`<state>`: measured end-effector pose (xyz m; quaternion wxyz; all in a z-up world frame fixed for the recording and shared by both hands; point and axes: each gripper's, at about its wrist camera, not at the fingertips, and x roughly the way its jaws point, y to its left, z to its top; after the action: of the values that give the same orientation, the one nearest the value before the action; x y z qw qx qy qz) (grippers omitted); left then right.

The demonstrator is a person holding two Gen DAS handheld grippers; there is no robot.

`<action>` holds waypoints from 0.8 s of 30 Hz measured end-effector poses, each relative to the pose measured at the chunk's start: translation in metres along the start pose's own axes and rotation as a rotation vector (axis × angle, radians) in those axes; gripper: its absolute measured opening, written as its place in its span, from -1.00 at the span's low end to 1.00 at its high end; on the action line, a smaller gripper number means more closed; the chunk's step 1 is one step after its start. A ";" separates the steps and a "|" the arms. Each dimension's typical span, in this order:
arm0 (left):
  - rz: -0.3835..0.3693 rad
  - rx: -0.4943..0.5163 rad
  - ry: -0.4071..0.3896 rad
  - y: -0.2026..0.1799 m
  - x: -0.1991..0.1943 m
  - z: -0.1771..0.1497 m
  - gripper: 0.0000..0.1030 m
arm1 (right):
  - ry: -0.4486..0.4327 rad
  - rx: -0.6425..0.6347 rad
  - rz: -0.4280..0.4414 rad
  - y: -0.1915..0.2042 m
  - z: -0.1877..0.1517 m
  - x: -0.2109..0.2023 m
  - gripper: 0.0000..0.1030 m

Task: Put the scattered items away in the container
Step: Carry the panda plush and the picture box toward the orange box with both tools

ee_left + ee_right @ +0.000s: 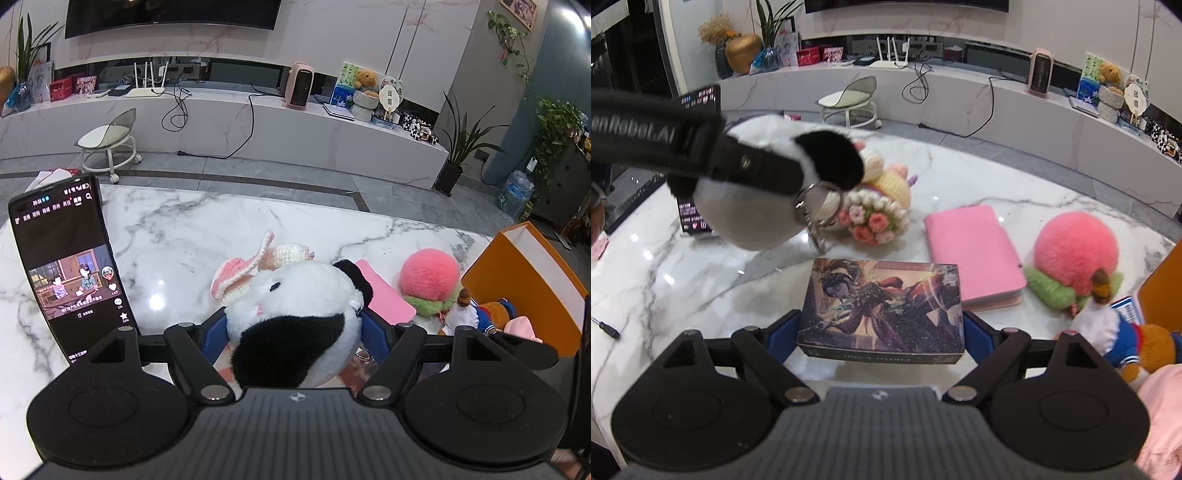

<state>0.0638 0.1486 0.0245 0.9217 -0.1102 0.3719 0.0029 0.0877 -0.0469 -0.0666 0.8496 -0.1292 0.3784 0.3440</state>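
Note:
My left gripper [295, 332] is shut on a black-and-white plush [295, 314], its blue pads pressing both sides. In the right wrist view the same plush [757, 206] hangs above the marble table [701, 280] with a metal key ring [812, 210] dangling from it. My right gripper [882, 336] is shut on an illustrated box [882, 310], held by its two short sides just over the table. The orange container [524, 266] stands at the right edge, with a sailor-dressed bear [491, 314] and something pink inside.
On the table lie a pink notebook [975, 254], a pink peach plush [1075, 251], a crocheted toy with flowers [879, 210] and a propped phone [70, 266]. A screwdriver [605, 326] lies at the left edge. A stool [110, 140] stands on the floor beyond the table.

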 end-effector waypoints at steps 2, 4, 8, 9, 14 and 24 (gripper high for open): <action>0.003 0.005 -0.003 -0.003 -0.003 0.001 0.66 | -0.014 0.008 -0.004 -0.005 0.002 -0.006 0.75; 0.006 0.012 -0.005 -0.007 -0.005 0.001 0.66 | -0.032 0.018 -0.010 -0.010 0.005 -0.015 0.75; 0.009 0.025 -0.010 -0.015 -0.009 0.002 0.66 | -0.063 0.035 -0.022 -0.020 0.008 -0.029 0.75; 0.010 0.029 -0.010 -0.018 -0.010 0.003 0.66 | -0.070 0.038 -0.026 -0.023 0.009 -0.033 0.75; 0.014 0.038 -0.028 -0.028 -0.018 0.007 0.66 | -0.109 0.061 -0.041 -0.036 0.011 -0.052 0.75; -0.030 0.079 -0.065 -0.072 -0.025 0.021 0.66 | -0.193 0.130 -0.072 -0.072 0.013 -0.095 0.75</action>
<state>0.0668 0.0849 0.0710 0.9369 -0.0792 0.3397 -0.0219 0.0990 -0.1391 0.0088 0.9004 -0.0537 0.3112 0.2991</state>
